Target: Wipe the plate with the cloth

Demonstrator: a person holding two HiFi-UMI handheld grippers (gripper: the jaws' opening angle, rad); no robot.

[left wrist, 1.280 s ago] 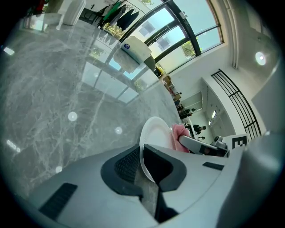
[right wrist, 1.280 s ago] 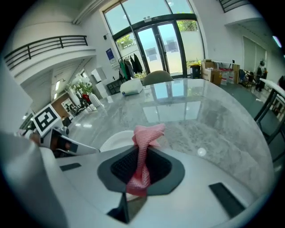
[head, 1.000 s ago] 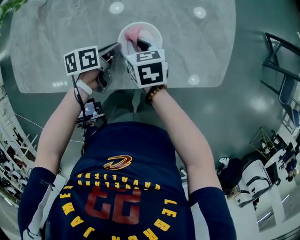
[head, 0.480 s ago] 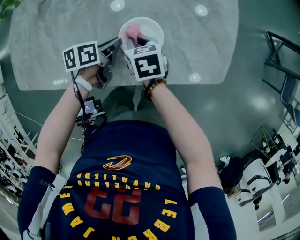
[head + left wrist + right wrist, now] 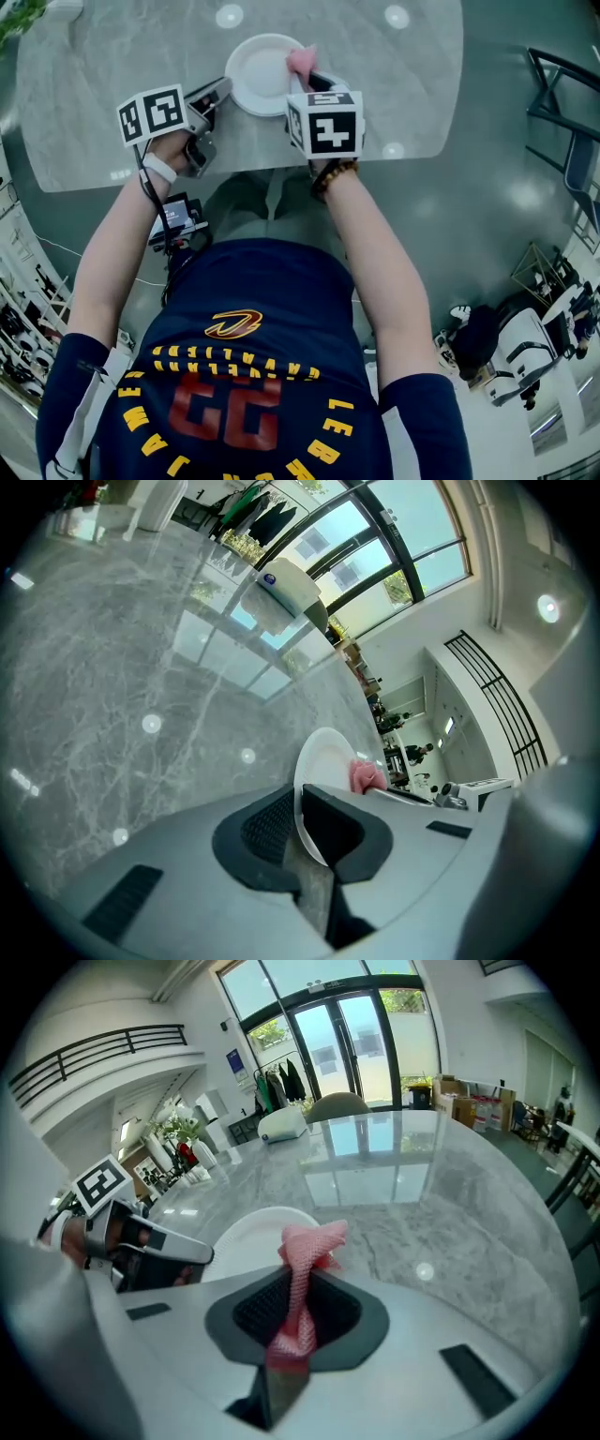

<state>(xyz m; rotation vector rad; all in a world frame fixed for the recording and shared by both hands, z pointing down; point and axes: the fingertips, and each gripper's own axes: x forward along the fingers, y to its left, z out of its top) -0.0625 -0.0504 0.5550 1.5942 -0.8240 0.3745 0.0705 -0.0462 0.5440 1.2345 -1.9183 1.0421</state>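
Pink cloth [image 5: 301,60], pinched in the closed jaws of the right gripper [image 5: 314,82], has been pulled across the plate [image 5: 255,73] to its right rim, top centre, its left rim clamped by the left gripper [image 5: 217,92], so one wipe seems done.

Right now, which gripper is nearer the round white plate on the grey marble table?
Left. The left gripper clamps the plate by its rim; the right gripper, holding the pink mesh cloth, sits beside its right edge.
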